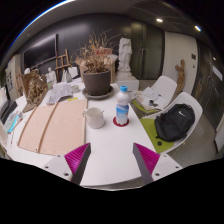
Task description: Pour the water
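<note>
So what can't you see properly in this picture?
- Bottle, gripper view: too small to tell its water level.
- Cup: its inside is hidden by its own wall.
- Black bag: closed, contents hidden.
- Gripper: open, only its fingertips show, the rest is cut off below.

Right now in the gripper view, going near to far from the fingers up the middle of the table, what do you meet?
Open hand-held gripper fingers, then the white cup and water bottle about level, then the potted plant, then the white statue beyond the table.
</note>
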Action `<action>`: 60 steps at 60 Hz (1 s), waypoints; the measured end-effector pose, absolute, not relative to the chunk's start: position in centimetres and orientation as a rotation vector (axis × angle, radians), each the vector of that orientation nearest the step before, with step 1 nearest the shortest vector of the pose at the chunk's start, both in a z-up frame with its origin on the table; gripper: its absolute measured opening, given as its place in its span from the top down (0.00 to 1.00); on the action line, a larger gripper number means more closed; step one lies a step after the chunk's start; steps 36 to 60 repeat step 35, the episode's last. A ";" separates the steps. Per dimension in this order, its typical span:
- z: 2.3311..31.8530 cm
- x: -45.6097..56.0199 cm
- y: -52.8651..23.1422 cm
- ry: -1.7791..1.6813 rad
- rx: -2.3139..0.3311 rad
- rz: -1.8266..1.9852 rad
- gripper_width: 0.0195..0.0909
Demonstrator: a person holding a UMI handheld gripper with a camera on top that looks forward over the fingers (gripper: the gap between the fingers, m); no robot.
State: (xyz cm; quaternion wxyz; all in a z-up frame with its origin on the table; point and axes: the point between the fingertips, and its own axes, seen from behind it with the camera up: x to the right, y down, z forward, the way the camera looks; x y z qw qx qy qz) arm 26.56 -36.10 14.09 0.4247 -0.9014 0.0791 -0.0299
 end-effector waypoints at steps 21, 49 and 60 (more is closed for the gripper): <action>18.3 23.0 -42.8 0.186 -2.233 -0.189 0.07; 19.6 22.9 -42.8 0.121 -2.209 -0.253 0.07; 19.6 22.9 -42.8 0.121 -2.209 -0.253 0.07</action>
